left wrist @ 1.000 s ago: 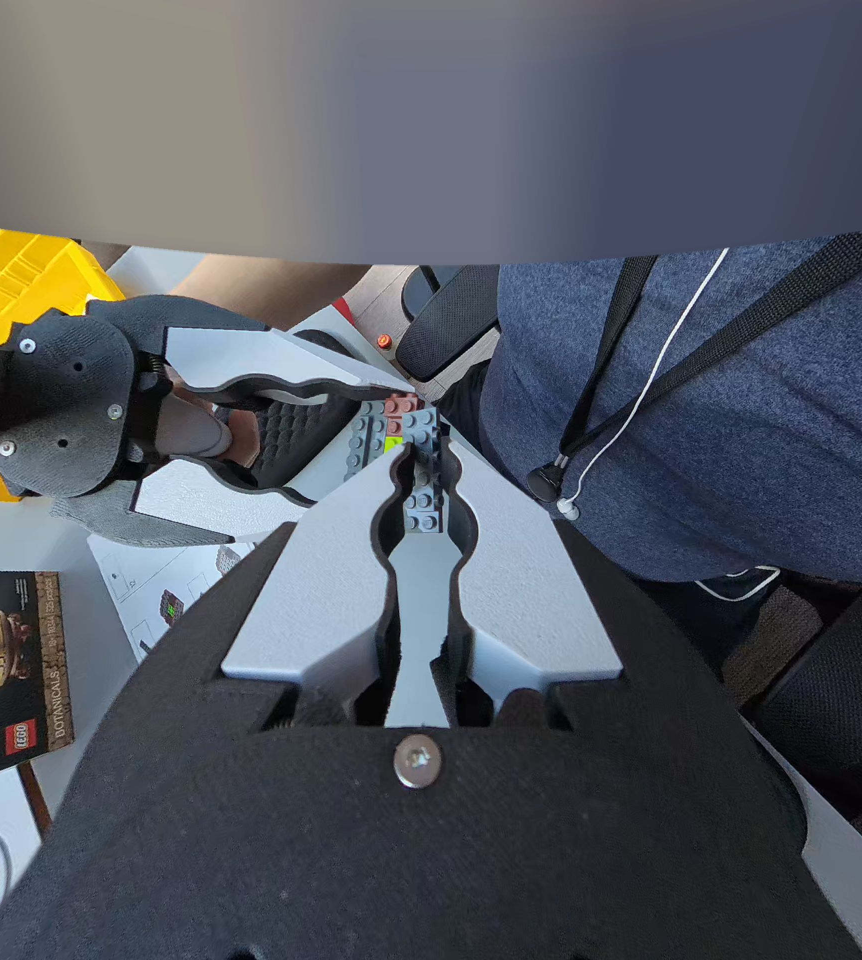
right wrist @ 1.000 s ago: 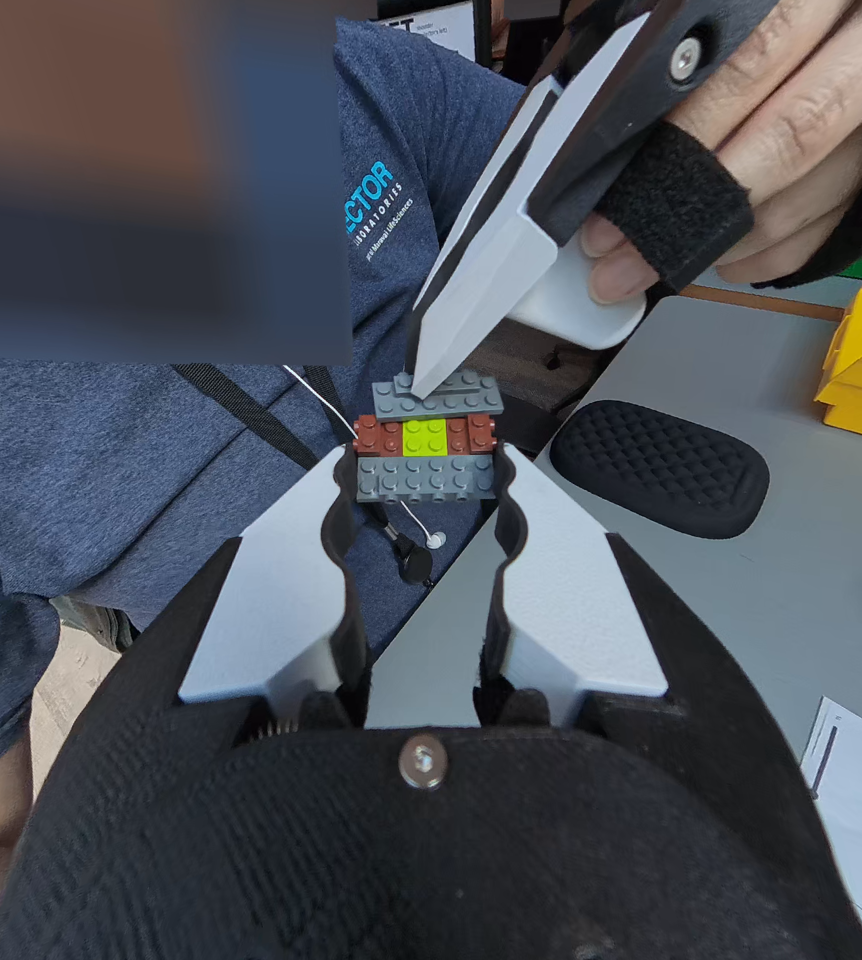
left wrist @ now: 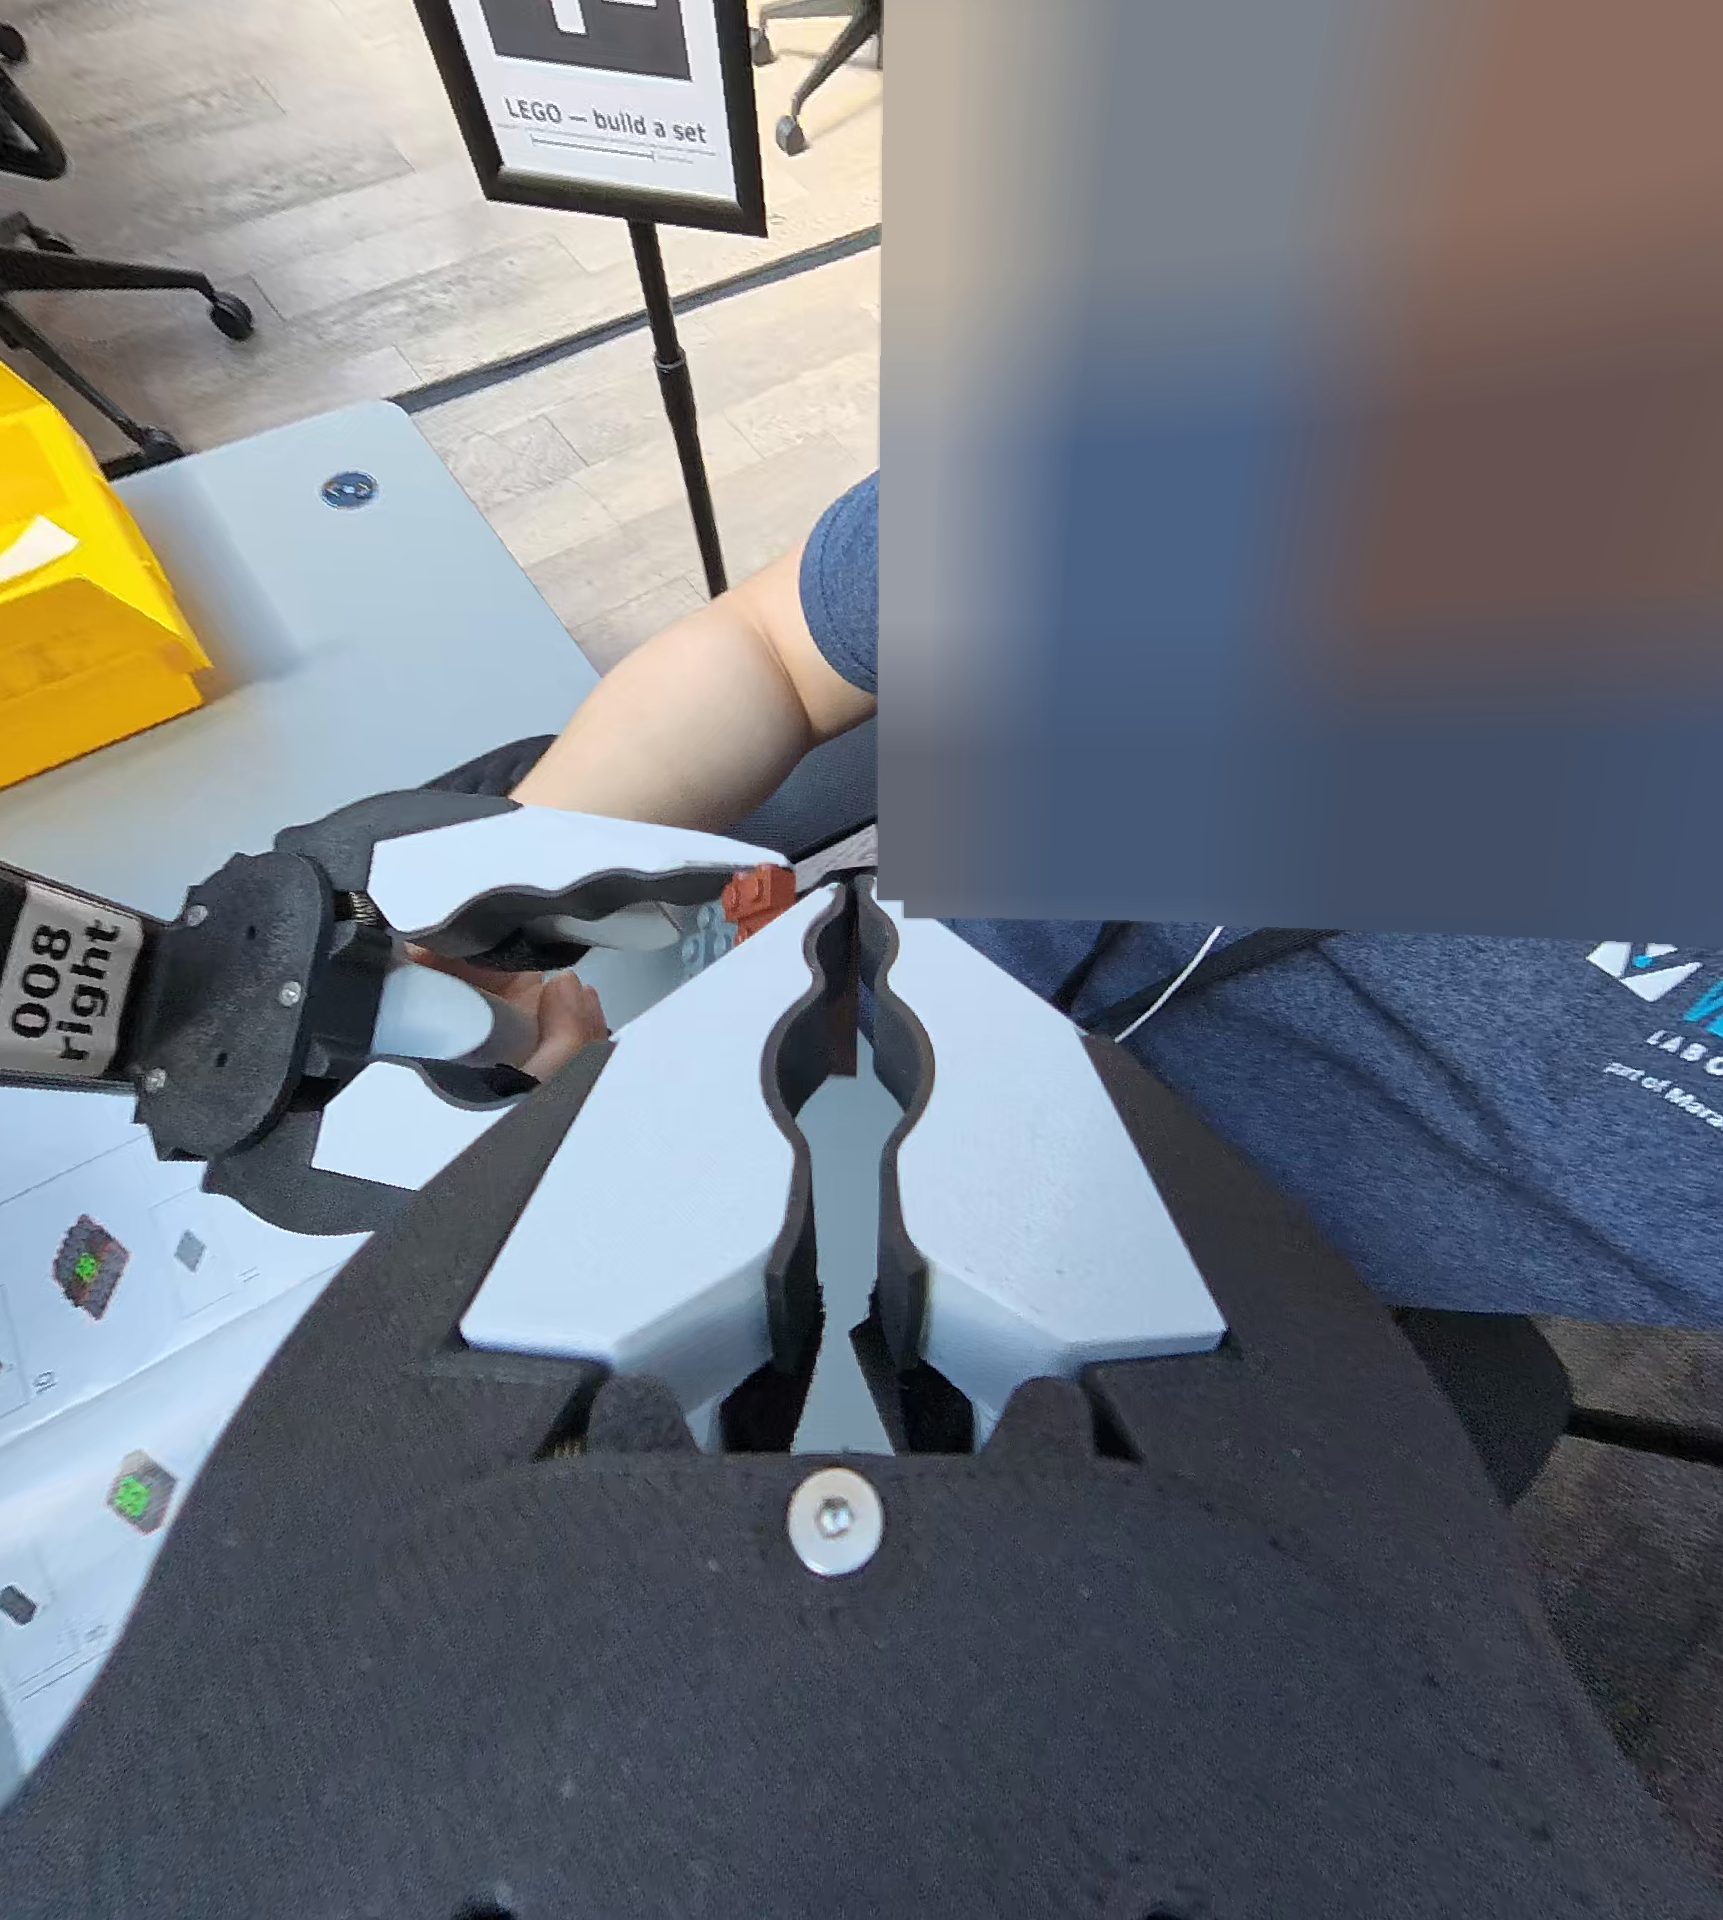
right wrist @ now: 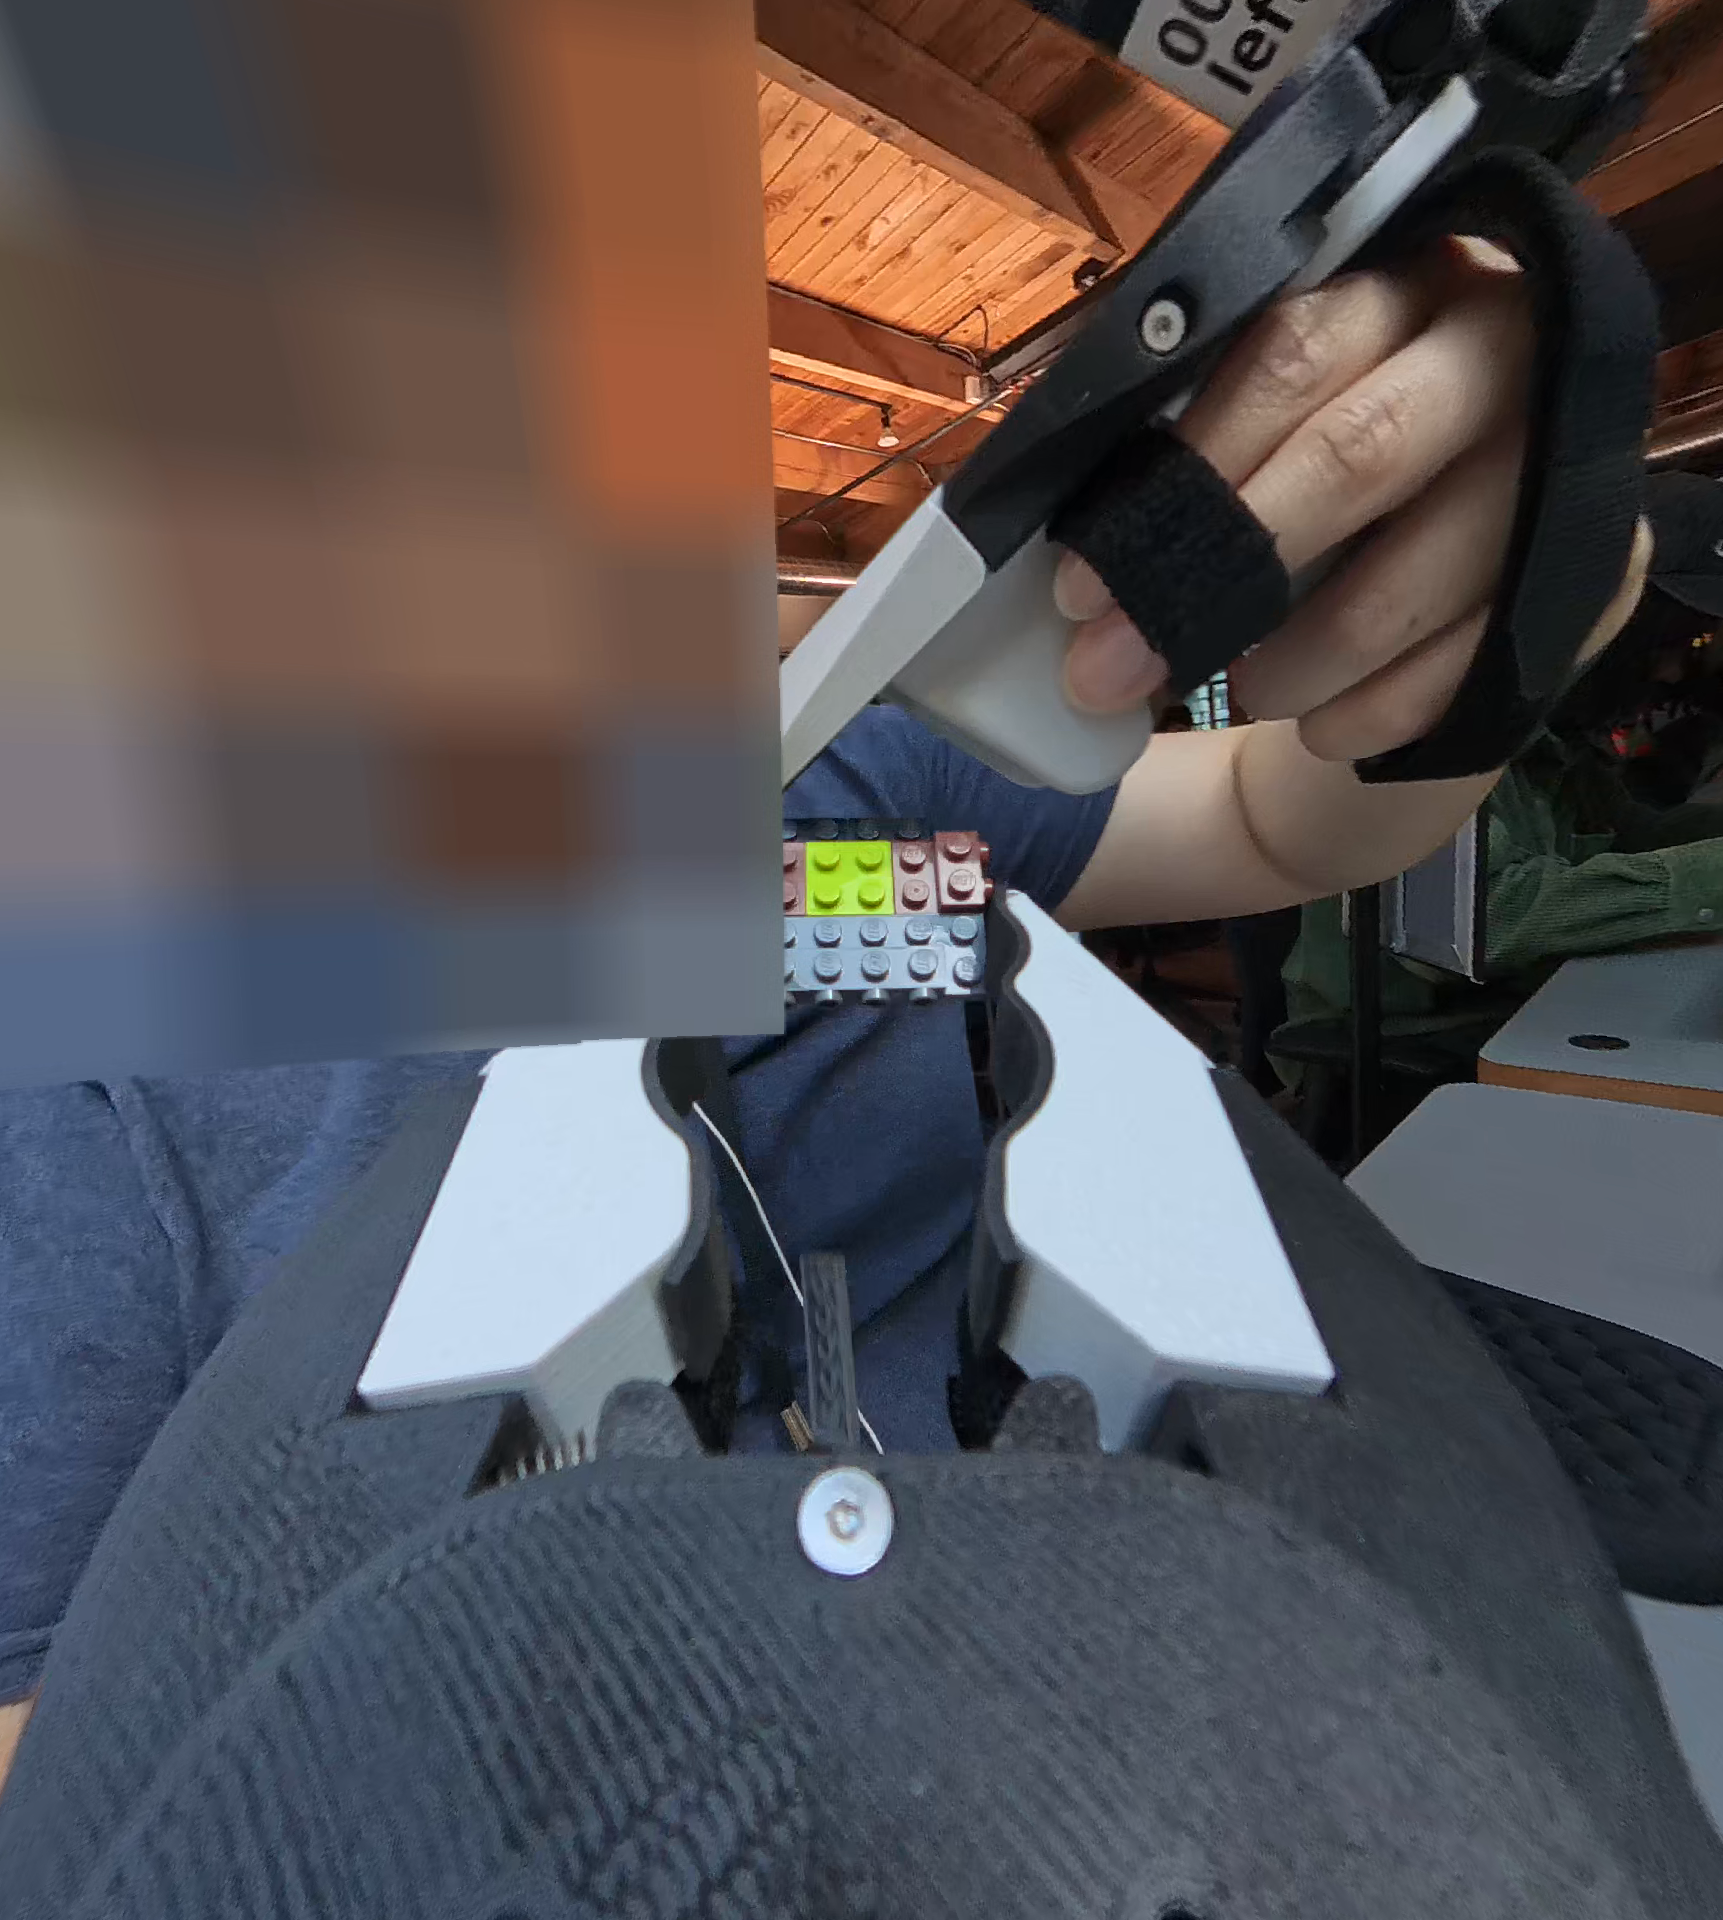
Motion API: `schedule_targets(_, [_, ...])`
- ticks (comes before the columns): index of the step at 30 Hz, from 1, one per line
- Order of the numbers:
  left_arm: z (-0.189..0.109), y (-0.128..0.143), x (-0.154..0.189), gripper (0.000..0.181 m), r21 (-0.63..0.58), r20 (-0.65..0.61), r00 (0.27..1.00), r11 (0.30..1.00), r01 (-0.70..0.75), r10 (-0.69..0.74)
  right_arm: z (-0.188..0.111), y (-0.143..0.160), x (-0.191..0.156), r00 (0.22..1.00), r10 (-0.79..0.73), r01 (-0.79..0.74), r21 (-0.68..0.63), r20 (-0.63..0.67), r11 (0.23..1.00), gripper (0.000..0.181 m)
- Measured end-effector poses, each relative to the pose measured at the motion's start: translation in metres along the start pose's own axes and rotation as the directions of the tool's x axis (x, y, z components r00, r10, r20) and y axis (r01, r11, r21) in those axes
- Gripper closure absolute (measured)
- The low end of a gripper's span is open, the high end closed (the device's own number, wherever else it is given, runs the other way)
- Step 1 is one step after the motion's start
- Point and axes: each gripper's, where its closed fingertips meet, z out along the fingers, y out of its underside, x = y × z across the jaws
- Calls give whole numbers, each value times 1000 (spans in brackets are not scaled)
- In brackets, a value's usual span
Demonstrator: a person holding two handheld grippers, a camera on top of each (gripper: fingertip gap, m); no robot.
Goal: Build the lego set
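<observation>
Roughly, from left to right in the left wrist view: a yellow bin (left wrist: 26, 623) on the far left of the desk (left wrist: 317, 623), a printed instruction sheet (left wrist: 88, 1299) near the left edge, then the two tools meeting in the air beyond the desk's edge, in front of the person's shirt.

The right hand-held gripper (right wrist: 878, 966) is spread to the width of the lego build (right wrist: 846, 878), a small slab of grey, brown and lime pieces. One finger (right wrist: 1065, 1039) presses the build's right end; the other contact is hidden, so the clamp is judged, not seen.

The left hand-held gripper (left wrist: 855, 920) is closed to a narrow slit just right of the build. Whether a thin piece is pinched there cannot be told.

Likely faults:
- The build hangs over the lap, not the desk, so a slip would drop it out of reach.
- It is held only by its ends, so a downward push from the left tool could tip it out.
- An off-centre push could split the layers.
- The brown piece (left wrist: 758, 899) at the corner sticks out and could be knocked off.
</observation>
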Motion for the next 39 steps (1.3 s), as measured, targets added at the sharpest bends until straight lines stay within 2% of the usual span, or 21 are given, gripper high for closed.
schedule_targets(3, [-4,11,-19,175,-29,144,988,998,-51,55,-14,6,11,997,0,0,-5,-80,1000,130])
schedule_targets(5, [-11,19,-27,169,-22,217,976,1000,-8,12,-28,6,17,992,5,-4,8,-125,1000,130])
schedule_targets(8, [-27,31,-23,171,52,270,961,997,53,-65,-45,13,24,981,11,-15,-23,-194,1000,129])
schedule_targets(11, [-40,56,-21,171,101,358,929,993,64,-96,-55,26,28,973,41,-55,-58,-226,997,129])
schedule_targets(14, [-23,94,0,169,144,293,939,979,143,-181,-60,43,32,961,60,-88,-94,-269,992,129])
schedule_targets(17, [21,137,26,156,125,223,946,969,213,-237,-61,64,33,944,53,-111,-163,-325,980,129])
schedule_targets(20, [65,186,39,153,-1,277,943,982,190,-182,-58,75,27,936,46,-116,-182,-348,976,129])
schedule_targets(22, [83,206,44,159,-53,296,946,987,154,-132,-60,83,26,924,36,-123,-205,-381,971,129])
schedule_targets(25, [100,226,49,161,-95,293,950,985,146,-113,-60,87,22,912,32,-125,-201,-409,972,129])
schedule_targets(29, [114,254,46,159,-230,317,948,967,109,-31,-58,91,13,903,28,-120,-189,-429,975,129])
schedule_targets(31, [119,260,45,159,-253,303,953,961,109,-29,-56,94,10,900,27,-126,-201,-436,972,129])
schedule_targets(34, [117,261,42,175,-263,261,963,955,137,-67,-53,96,5,899,25,-129,-210,-437,969,129])
schedule_targets(35, [116,262,41,175,-271,239,965,948,170,-105,-52,97,5,899,25,-133,-216,-438,967,129])
schedule_targets(37, [112,262,41,170,-272,151,952,915,300,-267,-52,101,6,895,31,-149,-233,-444,961,129])
schedule_targets(39, [106,256,32,165,-219,75,895,868,446,-441,-54,110,10,885,38,-179,-262,-464,948,129])
